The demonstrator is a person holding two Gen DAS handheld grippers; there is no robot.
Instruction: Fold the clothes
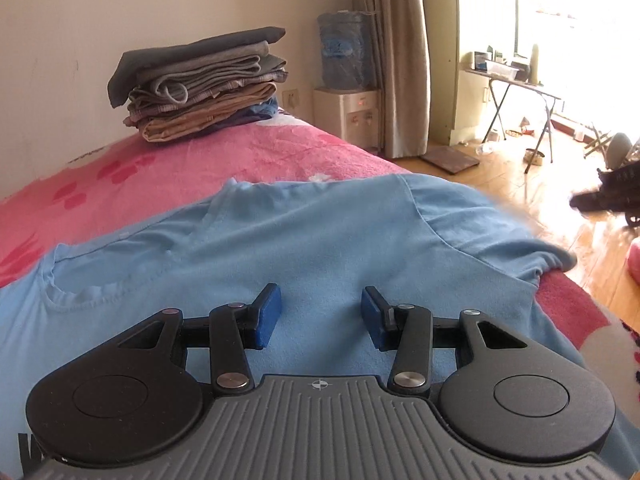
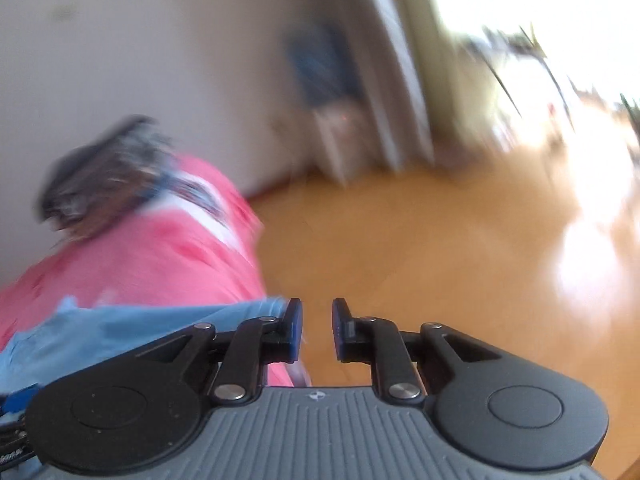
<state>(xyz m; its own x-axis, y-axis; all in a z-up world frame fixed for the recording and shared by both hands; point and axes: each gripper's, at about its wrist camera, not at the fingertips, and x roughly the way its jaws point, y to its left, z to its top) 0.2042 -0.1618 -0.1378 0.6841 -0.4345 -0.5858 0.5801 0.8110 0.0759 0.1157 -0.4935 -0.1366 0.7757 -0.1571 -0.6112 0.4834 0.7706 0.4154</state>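
A light blue T-shirt (image 1: 304,240) lies spread on the pink bed cover (image 1: 160,168), its collar at the left and a sleeve hanging towards the bed's right edge. My left gripper (image 1: 321,316) hovers over the shirt's middle, open, with only flat cloth showing between its blue pads. In the blurred right wrist view, my right gripper (image 2: 317,328) is open with a narrow gap and nothing in it, out over the wooden floor just past the bed's edge. The blue T-shirt (image 2: 120,332) lies to its left, its edge beside the left finger.
A stack of folded clothes (image 1: 200,84) sits at the bed's far end against the wall. Beyond the bed stand a water dispenser (image 1: 348,100), a curtain (image 1: 396,60) and a folding table (image 1: 516,88) on the wooden floor (image 1: 540,200). A dark object (image 1: 612,196) is at the right.
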